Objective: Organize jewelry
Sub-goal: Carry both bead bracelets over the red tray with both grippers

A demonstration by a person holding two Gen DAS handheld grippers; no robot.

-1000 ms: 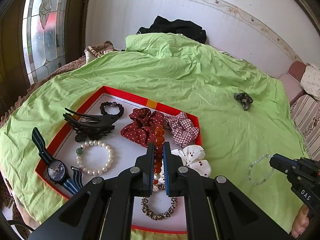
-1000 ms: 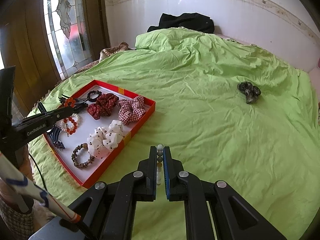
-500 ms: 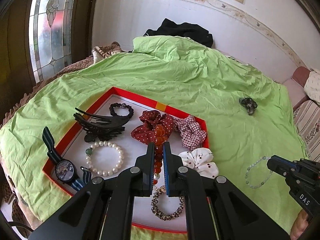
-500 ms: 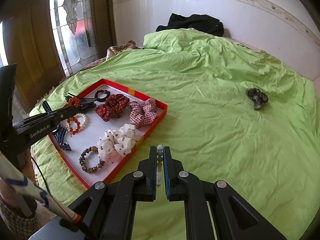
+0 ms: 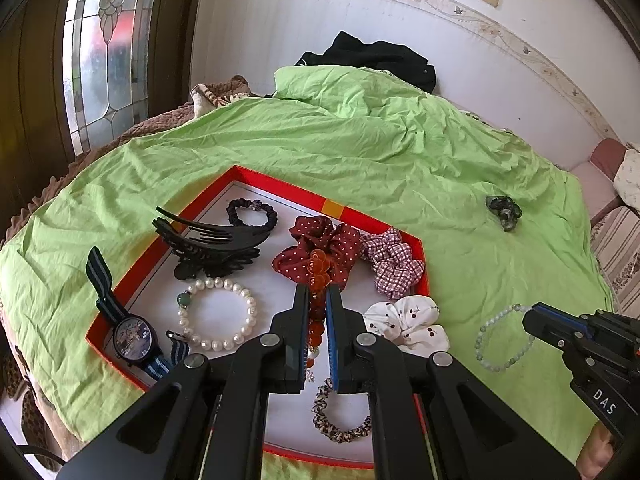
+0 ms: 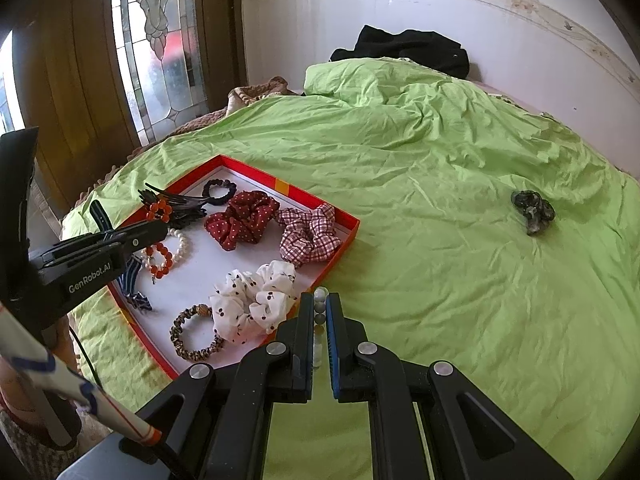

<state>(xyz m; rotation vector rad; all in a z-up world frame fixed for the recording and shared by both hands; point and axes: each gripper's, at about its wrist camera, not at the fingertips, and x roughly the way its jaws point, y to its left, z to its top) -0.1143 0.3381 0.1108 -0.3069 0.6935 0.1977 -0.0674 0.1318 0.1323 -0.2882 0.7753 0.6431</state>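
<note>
A red-rimmed tray (image 5: 280,185) (image 6: 344,220) lies on the green bedspread. My left gripper (image 5: 318,300) is shut on an orange bead bracelet (image 5: 318,268) and holds it above the tray; the bracelet also shows in the right wrist view (image 6: 158,256). My right gripper (image 6: 320,304) is shut on a pale green bead bracelet (image 6: 320,300), held above the sheet right of the tray; it hangs as a loop in the left wrist view (image 5: 500,340). In the tray lie a pearl bracelet (image 5: 218,314), a watch (image 5: 132,336), a black claw clip (image 5: 208,244), scrunchies and hair ties.
A dark green scrunchie (image 5: 503,212) (image 6: 534,210) lies alone on the bedspread (image 6: 440,200) at the right. Black clothing (image 5: 372,56) is heaped at the far wall. A stained-glass window (image 6: 160,40) is at the left. A sofa (image 5: 616,240) stands at the right.
Both grippers have drawn back and up a little, each still holding its bracelet. The right gripper has shifted left toward the tray's near corner.
</note>
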